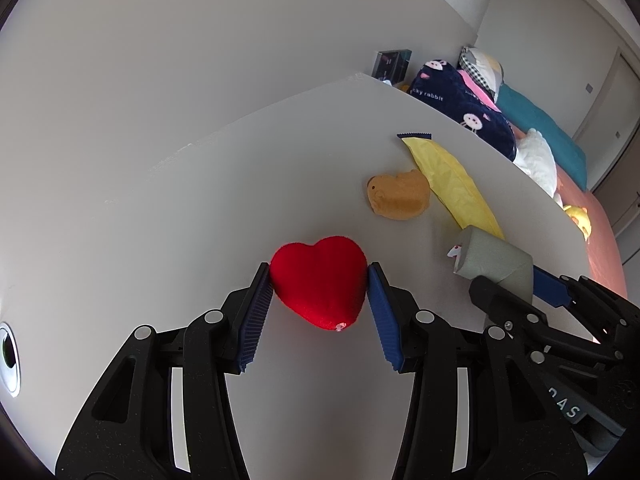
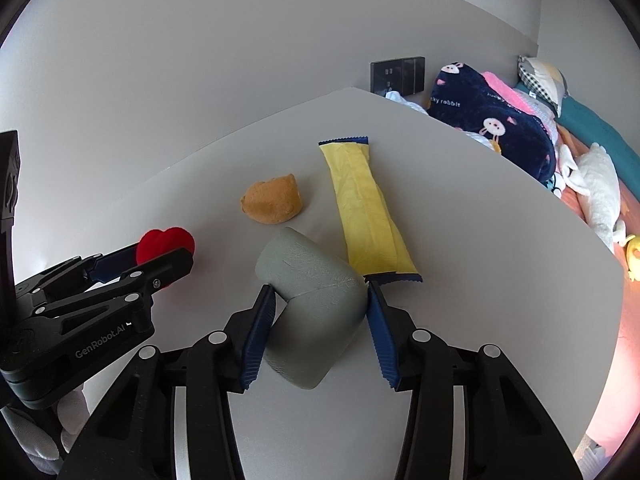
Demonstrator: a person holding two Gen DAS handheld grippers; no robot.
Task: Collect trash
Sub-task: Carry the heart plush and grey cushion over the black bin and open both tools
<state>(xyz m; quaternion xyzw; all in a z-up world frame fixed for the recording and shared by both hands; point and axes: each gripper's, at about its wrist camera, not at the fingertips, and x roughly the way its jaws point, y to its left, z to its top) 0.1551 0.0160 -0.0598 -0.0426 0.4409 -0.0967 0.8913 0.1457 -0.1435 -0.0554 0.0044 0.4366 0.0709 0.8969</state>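
Here, left fingers [image 1: 318,276] grip one red heart [image 1: 320,282]; right fingers [image 2: 320,294] seemingly clamp one grey foam piece [image 2: 316,300].

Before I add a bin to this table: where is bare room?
Free: the wide stretch between the wall and the red heart. Crowded: the right side, where the brown plush, grey foam piece and yellow wrapper cluster.
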